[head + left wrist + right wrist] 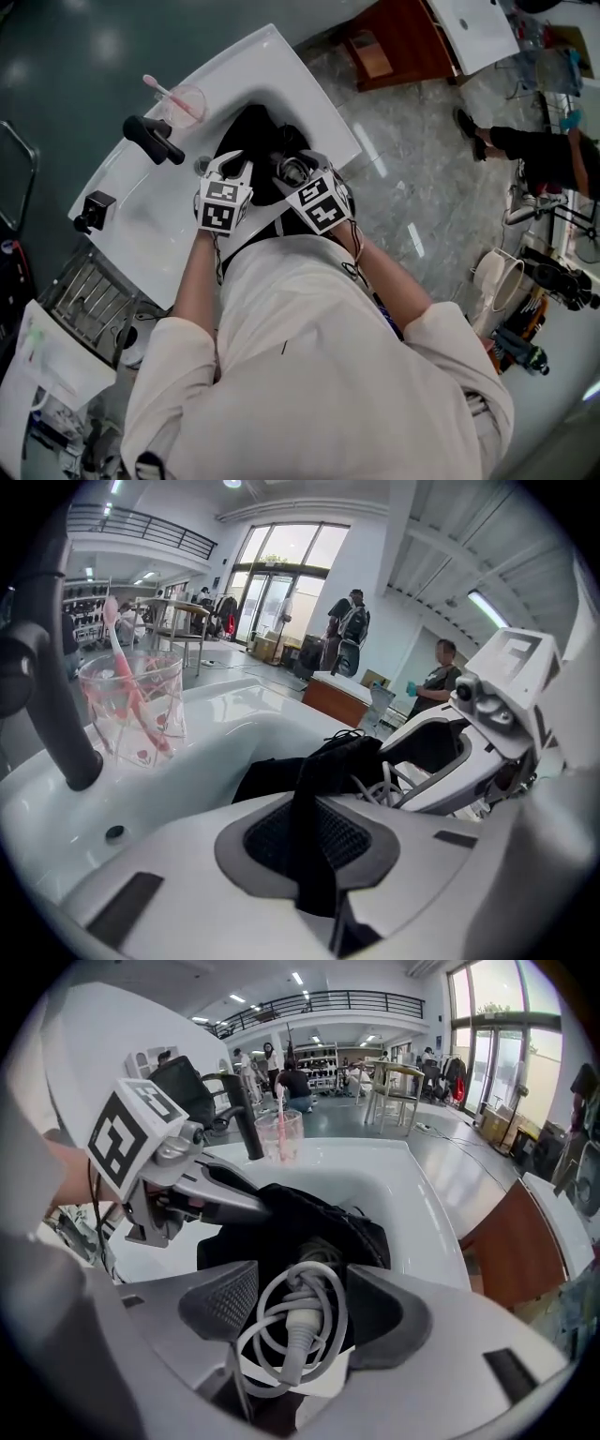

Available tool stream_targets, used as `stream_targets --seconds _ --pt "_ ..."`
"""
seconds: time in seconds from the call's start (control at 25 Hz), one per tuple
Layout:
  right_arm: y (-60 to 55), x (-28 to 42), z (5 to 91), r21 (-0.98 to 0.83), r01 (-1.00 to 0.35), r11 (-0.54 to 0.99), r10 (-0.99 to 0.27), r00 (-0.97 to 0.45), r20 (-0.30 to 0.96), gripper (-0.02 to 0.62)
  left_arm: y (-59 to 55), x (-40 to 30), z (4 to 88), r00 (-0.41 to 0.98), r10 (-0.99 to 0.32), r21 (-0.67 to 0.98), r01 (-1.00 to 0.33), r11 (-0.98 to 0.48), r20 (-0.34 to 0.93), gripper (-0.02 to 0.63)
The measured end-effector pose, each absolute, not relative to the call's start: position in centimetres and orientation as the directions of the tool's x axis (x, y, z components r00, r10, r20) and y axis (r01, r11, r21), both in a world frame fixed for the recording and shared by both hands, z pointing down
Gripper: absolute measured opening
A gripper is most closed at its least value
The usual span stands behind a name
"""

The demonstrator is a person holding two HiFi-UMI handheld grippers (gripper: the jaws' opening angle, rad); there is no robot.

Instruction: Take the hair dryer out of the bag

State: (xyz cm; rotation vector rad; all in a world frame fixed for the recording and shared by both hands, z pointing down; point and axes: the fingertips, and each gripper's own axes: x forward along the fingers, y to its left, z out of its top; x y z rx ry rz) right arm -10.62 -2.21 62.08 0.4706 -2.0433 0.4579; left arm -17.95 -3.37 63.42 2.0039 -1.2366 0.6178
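A black bag [255, 131] lies in the white sink basin [309, 94], its mouth facing me. My left gripper [234, 167] is shut on a fold of the bag's black fabric [314, 799], holding the rim up. In the right gripper view the left gripper [178, 1180] pinches the bag [309, 1218] at its edge. My right gripper [298, 176] stands open at the bag's mouth. The hair dryer's coiled white cord [298, 1321] lies between its pads, which do not press on it. The dryer's body is hidden inside the bag.
A black faucet [155, 139] and a clear cup with a pink toothbrush [180, 101] stand at the basin's far-left rim. A black fitting [92, 211] sits on the counter's left end. A wooden cabinet [394, 42] and a person [534, 150] are off to the right.
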Motion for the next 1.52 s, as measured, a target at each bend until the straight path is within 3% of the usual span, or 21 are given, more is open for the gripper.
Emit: stream_targets --seconds 0.68,1.12,1.52 --pt "-2.3 -11.2 67.0 -0.043 -0.498 0.866 -0.111 -0.276 0.955 0.348 -2.5 -17.8 63.6 0.512 -0.550 0.372 -0.859 -0.353 0.660 0.057" --pt "-1.9 -10.7 69.0 -0.203 -0.484 0.851 0.162 -0.125 0.979 0.286 -2.2 -18.1 64.7 0.514 -0.544 0.402 -0.857 -0.321 0.663 0.057" --pt "-1.4 -10.6 68.8 -0.319 -0.490 0.811 0.294 -0.131 0.947 0.251 -1.8 -18.0 65.1 0.511 -0.548 0.399 -0.860 -0.318 0.662 0.057"
